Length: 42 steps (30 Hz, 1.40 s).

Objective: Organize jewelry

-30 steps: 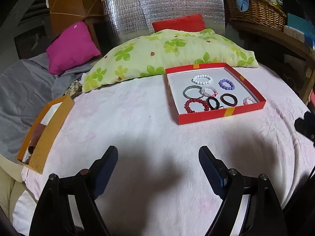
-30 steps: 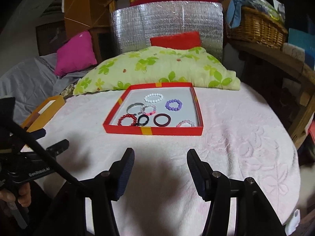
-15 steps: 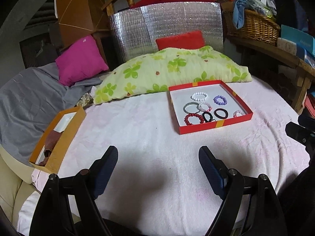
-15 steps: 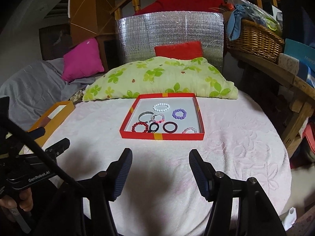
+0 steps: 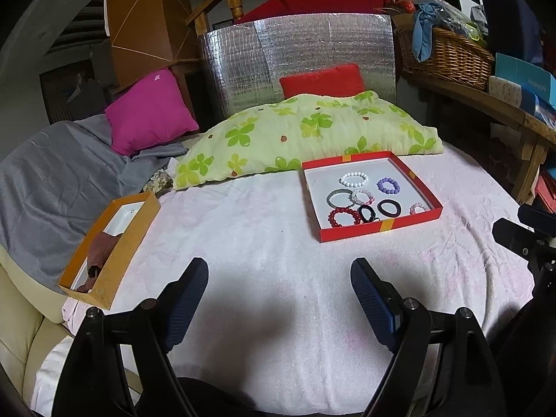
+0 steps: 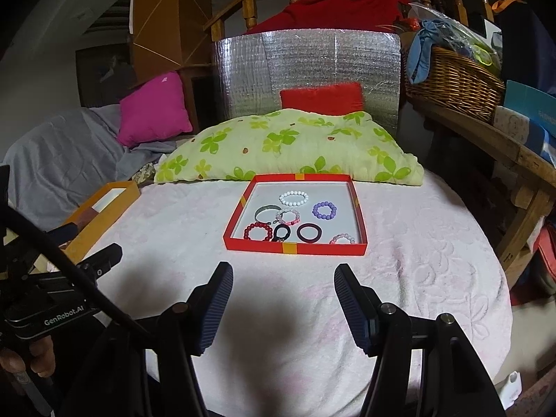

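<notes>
My left gripper (image 5: 278,288) gapes wide and empty; my right gripper (image 6: 281,292) is parted too, holding nothing. Both hover over the pink blanket (image 5: 243,229), short of the red tray (image 6: 295,247) where the bracelets (image 6: 294,197) lie. Behind the tray sits a green floral pillow (image 6: 288,146), left of it an orange box (image 5: 114,253)

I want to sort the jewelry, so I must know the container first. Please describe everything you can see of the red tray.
The red tray is a shallow, square box, probably cardboard, with low red walls, yellow-orange strips on its walls and a white floor. It lies flat on the pale pink cover, just before the green flowered pillow. Inside lie eight bracelets, spread apart; some near the front touch. Neither gripper touches it.
</notes>
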### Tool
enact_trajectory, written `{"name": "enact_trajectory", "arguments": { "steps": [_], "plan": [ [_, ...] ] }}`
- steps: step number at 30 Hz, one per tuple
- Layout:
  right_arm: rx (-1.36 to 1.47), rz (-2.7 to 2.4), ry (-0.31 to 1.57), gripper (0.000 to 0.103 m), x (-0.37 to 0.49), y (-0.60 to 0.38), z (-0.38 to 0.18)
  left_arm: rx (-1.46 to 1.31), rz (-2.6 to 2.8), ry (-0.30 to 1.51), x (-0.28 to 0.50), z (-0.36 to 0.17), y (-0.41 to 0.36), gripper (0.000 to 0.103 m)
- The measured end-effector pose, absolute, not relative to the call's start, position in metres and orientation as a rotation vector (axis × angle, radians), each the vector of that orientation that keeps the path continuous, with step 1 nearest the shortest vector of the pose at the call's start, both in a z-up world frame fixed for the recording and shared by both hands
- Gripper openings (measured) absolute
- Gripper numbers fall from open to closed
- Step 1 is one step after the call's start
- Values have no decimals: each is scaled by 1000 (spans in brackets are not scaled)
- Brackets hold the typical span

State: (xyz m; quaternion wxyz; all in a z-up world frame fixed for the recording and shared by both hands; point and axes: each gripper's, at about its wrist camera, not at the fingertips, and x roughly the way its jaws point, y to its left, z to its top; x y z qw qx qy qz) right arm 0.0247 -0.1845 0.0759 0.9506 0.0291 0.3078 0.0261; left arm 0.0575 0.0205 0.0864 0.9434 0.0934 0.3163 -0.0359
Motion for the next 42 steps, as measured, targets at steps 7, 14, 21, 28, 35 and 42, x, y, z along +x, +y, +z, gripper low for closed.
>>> {"name": "enact_trajectory", "arguments": {
  "steps": [7, 14, 21, 28, 35, 42],
  "plan": [
    [67, 48, 625, 65, 25, -184, 74, 192, -77, 650, 56, 86, 21, 84],
    [81, 44, 634, 65, 26, -186, 71, 193, -76, 654, 55, 85, 20, 84],
    [79, 45, 633, 65, 25, -185, 71, 199, -80, 655, 54, 84, 20, 84],
    [85, 35, 632, 65, 25, -186, 70, 200, -81, 656, 53, 85, 19, 85],
    [95, 28, 640, 65, 26, -189, 66, 200, -81, 662, 54, 84, 19, 85],
    [98, 26, 640, 65, 26, -190, 66, 200, -75, 672, 54, 83, 18, 85]
  ]
}}
